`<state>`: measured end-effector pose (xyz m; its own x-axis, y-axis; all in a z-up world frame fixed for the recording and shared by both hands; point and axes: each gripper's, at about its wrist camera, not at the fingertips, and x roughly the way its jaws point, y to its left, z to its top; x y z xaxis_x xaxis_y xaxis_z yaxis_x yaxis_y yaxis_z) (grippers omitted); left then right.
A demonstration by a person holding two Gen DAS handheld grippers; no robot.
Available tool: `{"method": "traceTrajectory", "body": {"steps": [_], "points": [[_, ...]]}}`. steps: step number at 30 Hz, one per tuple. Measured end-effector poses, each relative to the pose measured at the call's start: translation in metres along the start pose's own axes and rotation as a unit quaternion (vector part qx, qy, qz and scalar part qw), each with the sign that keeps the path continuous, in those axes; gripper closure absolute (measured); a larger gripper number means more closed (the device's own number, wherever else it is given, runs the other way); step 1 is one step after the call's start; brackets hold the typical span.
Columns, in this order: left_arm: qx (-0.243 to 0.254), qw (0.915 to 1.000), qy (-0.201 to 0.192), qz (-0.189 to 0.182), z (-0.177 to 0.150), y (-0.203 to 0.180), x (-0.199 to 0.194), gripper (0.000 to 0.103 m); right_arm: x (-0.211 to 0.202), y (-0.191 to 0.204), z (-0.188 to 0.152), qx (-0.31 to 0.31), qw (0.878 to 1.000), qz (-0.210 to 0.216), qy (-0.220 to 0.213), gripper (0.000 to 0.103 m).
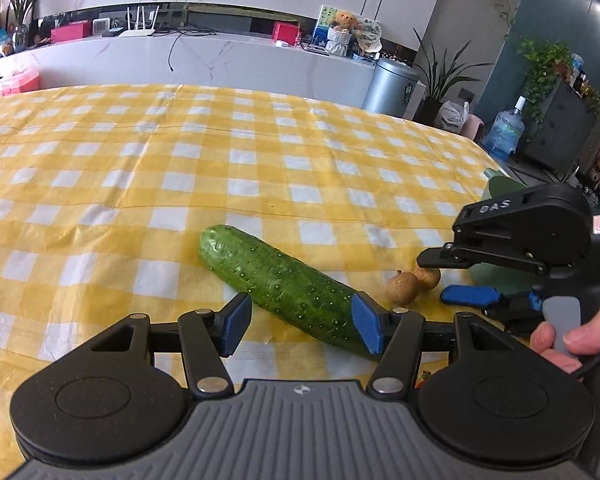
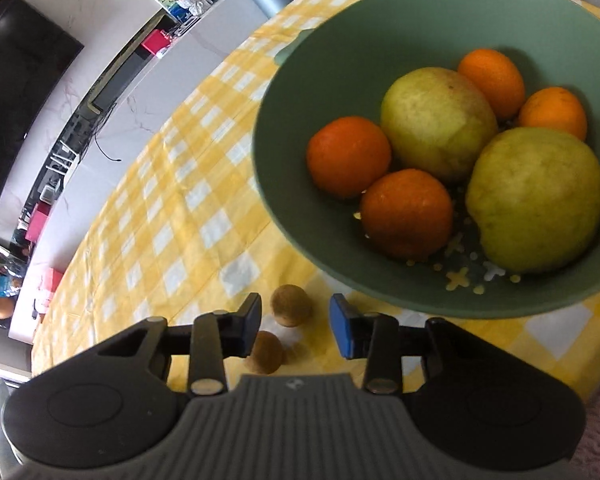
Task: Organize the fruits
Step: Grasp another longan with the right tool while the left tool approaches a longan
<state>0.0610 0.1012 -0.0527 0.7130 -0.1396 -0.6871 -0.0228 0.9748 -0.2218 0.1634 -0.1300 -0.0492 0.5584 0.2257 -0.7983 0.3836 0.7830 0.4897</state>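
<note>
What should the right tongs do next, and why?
Probably ease down and shut on the nearer small brown fruit. It sits on the tablecloth between the right tongs, whose blue pads are not yet touching it, and the green bowl of fruit is just beyond.

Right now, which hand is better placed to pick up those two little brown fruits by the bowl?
Right. The right gripper already brackets the small brown fruits beside the green bowl, jaws open. The left gripper is down around the cucumber instead.
</note>
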Motion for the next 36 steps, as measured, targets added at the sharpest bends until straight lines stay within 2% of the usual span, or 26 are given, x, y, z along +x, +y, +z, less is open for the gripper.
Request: {"method": "traceTrajectory", "body": {"steps": [8, 13, 18, 24, 28, 30, 33, 36], "points": [[-0.003, 0.9996, -0.024, -0.017, 0.002, -0.002, -0.005, 0.035, 0.002, 0.006, 0.000, -0.029, 0.999, -0.011, -0.011, 0.084], [0.010, 0.9995, -0.024, -0.014, 0.003, -0.007, -0.005, 0.035, -0.001, 0.008, 0.000, -0.046, 0.999, -0.008, 0.003, 0.084], [0.030, 0.9986, -0.043, -0.004, 0.000, -0.016, -0.006, 0.035, -0.011, 0.006, -0.004, -0.063, 0.998, -0.002, 0.010, 0.085], [0.051, 0.9981, -0.035, 0.010, -0.002, -0.022, -0.001, 0.034, -0.022, -0.004, -0.014, -0.100, 0.994, -0.007, 0.033, 0.084], [0.062, 0.9973, -0.037, 0.013, -0.004, -0.025, -0.001, 0.034, -0.032, -0.007, -0.017, -0.137, 0.990, -0.016, 0.032, 0.083], [0.061, 0.9973, -0.038, 0.010, -0.005, -0.025, -0.002, 0.034, -0.033, -0.005, -0.018, -0.148, 0.988, -0.025, 0.027, 0.079], [0.060, 0.9974, -0.040, 0.010, -0.004, -0.023, -0.003, 0.034, -0.027, -0.002, -0.025, -0.153, 0.987, -0.011, 0.050, 0.077], [0.061, 0.9972, -0.042, 0.008, -0.004, -0.025, -0.004, 0.034, -0.025, 0.003, -0.028, -0.172, 0.984, -0.019, 0.036, 0.078]]}}
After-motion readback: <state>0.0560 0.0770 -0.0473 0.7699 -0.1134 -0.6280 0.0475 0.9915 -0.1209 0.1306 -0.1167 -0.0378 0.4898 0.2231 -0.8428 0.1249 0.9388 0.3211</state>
